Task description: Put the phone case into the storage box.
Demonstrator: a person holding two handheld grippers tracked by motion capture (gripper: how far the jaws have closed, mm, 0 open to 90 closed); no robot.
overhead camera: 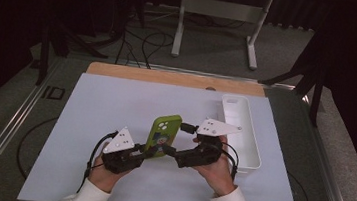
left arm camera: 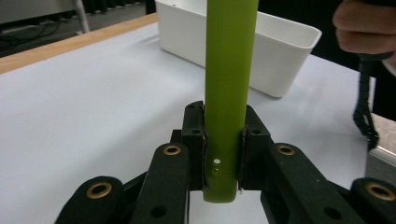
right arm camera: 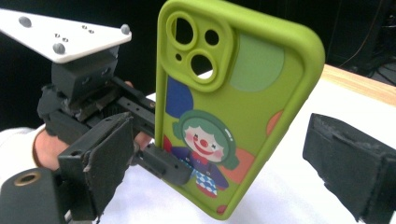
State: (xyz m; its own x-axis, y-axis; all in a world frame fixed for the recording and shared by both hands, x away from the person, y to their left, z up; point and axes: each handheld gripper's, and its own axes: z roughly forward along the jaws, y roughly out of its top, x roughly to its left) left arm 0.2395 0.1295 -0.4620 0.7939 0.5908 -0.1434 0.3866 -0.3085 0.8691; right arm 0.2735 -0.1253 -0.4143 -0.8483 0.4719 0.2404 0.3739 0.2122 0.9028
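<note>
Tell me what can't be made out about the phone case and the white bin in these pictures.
- Phone case front: hidden in the right gripper view, where it shows its printed back; whether a phone sits inside is unclear.
- Case top: cut off by the upper edge in the left gripper view.
- Case lower end: covered by the left tool clamped on it.
- Bin contents: too small in the high view; the wall hides the inside in the left gripper view.
</note>
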